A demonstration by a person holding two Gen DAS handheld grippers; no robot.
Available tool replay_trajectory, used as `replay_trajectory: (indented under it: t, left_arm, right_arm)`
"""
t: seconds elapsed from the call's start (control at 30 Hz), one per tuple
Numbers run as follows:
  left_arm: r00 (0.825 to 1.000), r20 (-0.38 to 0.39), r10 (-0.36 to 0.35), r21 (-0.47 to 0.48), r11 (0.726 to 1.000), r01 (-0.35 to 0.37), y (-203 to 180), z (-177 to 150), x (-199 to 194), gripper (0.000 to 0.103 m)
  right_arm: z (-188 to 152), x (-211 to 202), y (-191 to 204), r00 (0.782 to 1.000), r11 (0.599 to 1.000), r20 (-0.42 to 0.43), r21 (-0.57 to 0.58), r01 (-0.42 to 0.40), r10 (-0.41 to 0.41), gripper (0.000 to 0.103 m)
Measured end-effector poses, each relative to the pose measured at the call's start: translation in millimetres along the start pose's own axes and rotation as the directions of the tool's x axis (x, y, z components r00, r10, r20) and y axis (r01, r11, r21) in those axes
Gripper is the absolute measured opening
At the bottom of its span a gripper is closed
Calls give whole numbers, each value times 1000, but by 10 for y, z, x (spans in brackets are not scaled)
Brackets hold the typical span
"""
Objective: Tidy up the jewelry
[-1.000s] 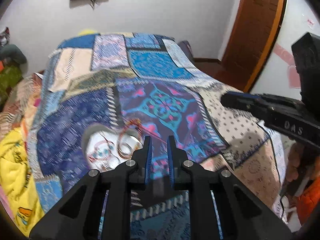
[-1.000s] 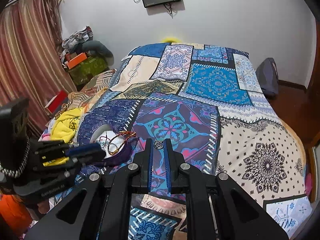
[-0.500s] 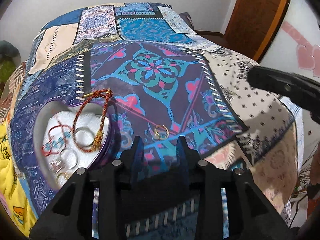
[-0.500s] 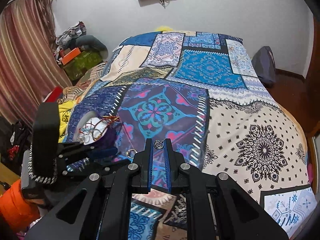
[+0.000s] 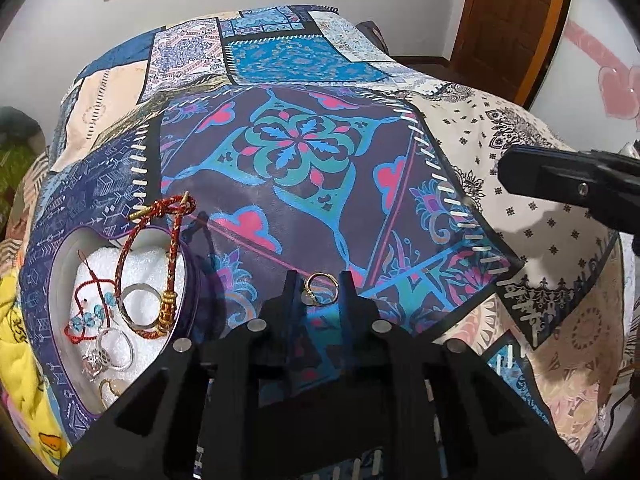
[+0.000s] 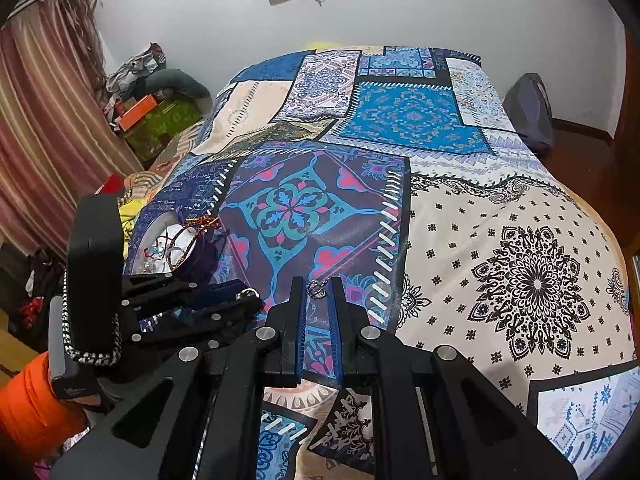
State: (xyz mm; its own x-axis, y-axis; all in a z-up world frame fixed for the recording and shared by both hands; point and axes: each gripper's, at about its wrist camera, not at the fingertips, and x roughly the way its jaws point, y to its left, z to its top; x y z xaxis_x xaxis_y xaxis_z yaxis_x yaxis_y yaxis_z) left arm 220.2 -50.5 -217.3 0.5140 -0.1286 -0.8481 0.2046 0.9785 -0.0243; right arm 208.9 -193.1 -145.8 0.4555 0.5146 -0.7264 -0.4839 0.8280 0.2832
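A gold ring (image 5: 319, 289) lies on the patchwork bedspread between the open fingers of my left gripper (image 5: 318, 280), which is low over it. A heart-shaped jewelry box (image 5: 64, 264) with a white lining sits to its left, holding several rings and bracelets; a red braided bracelet (image 5: 150, 236) hangs over its rim. My right gripper (image 6: 317, 284) is nearly shut on a small silver ring (image 6: 316, 289) at its fingertips, above the bed. The box also shows in the right wrist view (image 6: 158, 228), beyond the left gripper (image 6: 244, 300).
The bed (image 6: 500, 248) fills both views. Clothes and boxes (image 6: 152, 108) pile up at its left by a curtain. A wooden door (image 5: 516, 20) stands to the right. A dark bag (image 6: 528, 112) lies by the bed's far right side.
My left gripper has opened, moved forward and dropped down so the gold ring now lies between its fingers. My right gripper has stayed shut on the small silver ring.
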Motion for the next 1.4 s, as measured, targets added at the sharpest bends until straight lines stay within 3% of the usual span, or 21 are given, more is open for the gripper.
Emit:
replay_trajectory:
  t: [0.23,0.43,0.67,0.93,1.2,1.4]
  left_arm:
    - [999,15,-48,-69,996,49,98,-64,-152,17]
    - [996,81,-45,-91,994,52,213,-85,-489,17]
    - [981,194,3,-148,989,26,547,-52,-961,17]
    - [959,266,93,-213,976,-35,997,-54,-1292,17]
    - [950,287,122,-228,972,-56,1205,-116,-1389,17]
    - [961,258,100,-223,974,-42,1230,-190,-1236,17]
  right_arm:
    - [29,-36,66,1000,1000,8,-11,-6,6,10]
    - [107,-66,204,999,999,29,-31,-17,18,10]
    - [207,-48,436,998,997,48,-57,-43,46,10]
    - [362,7,754,994,991,64,-113,-78,86,10]
    - [491,163,1043,989,981,65,-150,-123,134,10]
    - [484,355,1168,987,975,35,-161,-150,158,10]
